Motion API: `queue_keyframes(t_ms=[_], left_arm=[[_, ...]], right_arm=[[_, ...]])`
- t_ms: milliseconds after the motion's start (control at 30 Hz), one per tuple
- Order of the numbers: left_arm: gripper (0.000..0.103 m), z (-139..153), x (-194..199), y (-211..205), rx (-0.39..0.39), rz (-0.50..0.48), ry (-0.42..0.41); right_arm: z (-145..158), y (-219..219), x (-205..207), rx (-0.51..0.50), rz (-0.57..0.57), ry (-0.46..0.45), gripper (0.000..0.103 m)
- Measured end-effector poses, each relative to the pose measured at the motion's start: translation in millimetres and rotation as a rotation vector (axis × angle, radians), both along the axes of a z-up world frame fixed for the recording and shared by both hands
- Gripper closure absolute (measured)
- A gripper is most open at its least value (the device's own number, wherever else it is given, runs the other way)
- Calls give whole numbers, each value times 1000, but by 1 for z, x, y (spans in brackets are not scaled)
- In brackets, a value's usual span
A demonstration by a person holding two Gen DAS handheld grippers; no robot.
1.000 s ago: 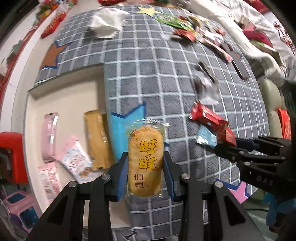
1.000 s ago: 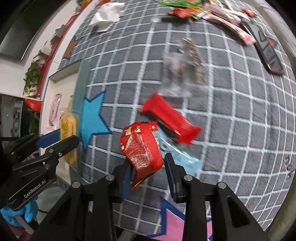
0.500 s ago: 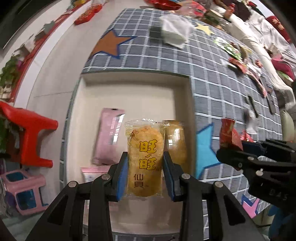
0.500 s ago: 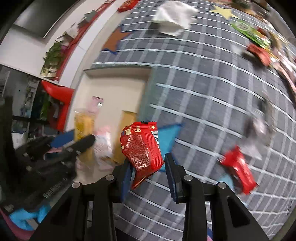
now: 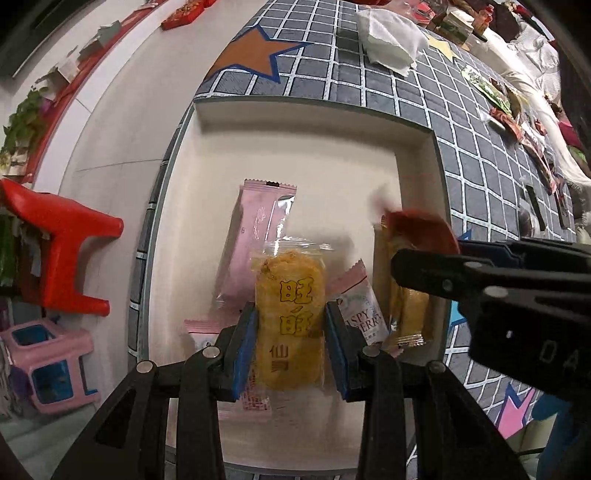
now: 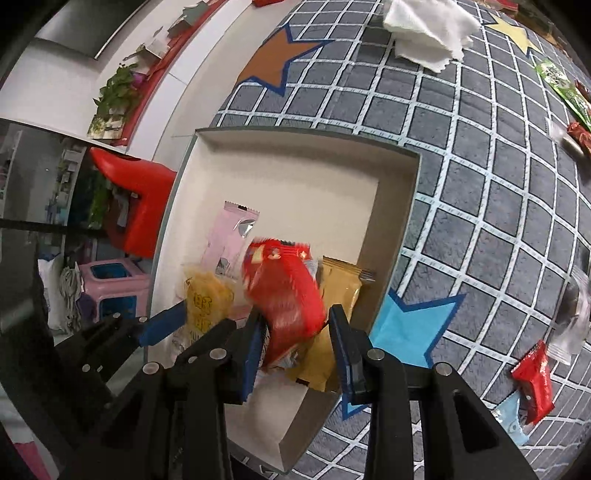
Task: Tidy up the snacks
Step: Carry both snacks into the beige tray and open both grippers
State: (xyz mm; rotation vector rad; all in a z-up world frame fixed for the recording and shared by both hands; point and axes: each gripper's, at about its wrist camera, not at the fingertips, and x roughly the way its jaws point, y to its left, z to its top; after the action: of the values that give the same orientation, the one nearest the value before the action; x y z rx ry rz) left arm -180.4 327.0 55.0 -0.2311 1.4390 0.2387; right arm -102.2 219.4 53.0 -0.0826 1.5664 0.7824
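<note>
My left gripper (image 5: 290, 347) is shut on a yellow rice cracker packet (image 5: 290, 317) and holds it above the cream box (image 5: 314, 122). My right gripper (image 6: 295, 343) holds a red snack packet (image 6: 284, 295), blurred and tilted between jaws that stand slightly apart; whether it is still gripped is unclear. It hangs over the box (image 6: 399, 206) too. The right gripper also shows in the left wrist view (image 5: 424, 266). In the box lie a pink packet (image 5: 255, 236), a tan packet (image 6: 340, 291) and a white raspberry packet (image 5: 360, 314).
The box sits at the edge of a grey checked mat (image 6: 480, 166) with star shapes. A white cloth (image 6: 428, 33), a red packet (image 6: 533, 380) and several other snacks lie on the mat. A red stool (image 5: 62, 251) and a pink stool (image 5: 51, 365) stand to the left.
Both grippers have moved left from the mat to above the box, each carrying its packet. The red packet has tipped and blurred between the right jaws.
</note>
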Motion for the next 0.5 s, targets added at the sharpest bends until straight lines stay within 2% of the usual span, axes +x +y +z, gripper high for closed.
queue_keyframes(t_ms=[67,167,200,233,267,333,400,433,467,500], left_arm=[[61,-1,0,-1,2,-10,1],[43,-3,-2,-3,12,-10,7],[35,-3,-2,-2,18,-8,7],[31,-3,-2,-2,25,-6,6],[29,-3,-2,-2,33,-5,6],[24,-4,-2,-3,46,-5,11],[24,-6,-2,-5,51,-7,19],[24,-7,-1,-6,55,-9,24],[24,-7,-1,-8,56,-11,27],[24,-8,0,-11,62,-13,30]], right_arm=[[-1,2,-1,-5,8,-3,67],[-3,4,-1,-7,7,5,66],[-3,4,0,-8,2,7,60],[-3,2,1,-8,-8,5,44],[-2,0,2,-6,-15,1,38],[1,-5,5,-10,-26,-9,35],[1,-10,7,-27,-33,-17,35],[0,-15,8,-45,-40,-23,31],[-1,-19,9,-56,-46,-27,22],[-2,-24,10,-67,-56,-33,0]])
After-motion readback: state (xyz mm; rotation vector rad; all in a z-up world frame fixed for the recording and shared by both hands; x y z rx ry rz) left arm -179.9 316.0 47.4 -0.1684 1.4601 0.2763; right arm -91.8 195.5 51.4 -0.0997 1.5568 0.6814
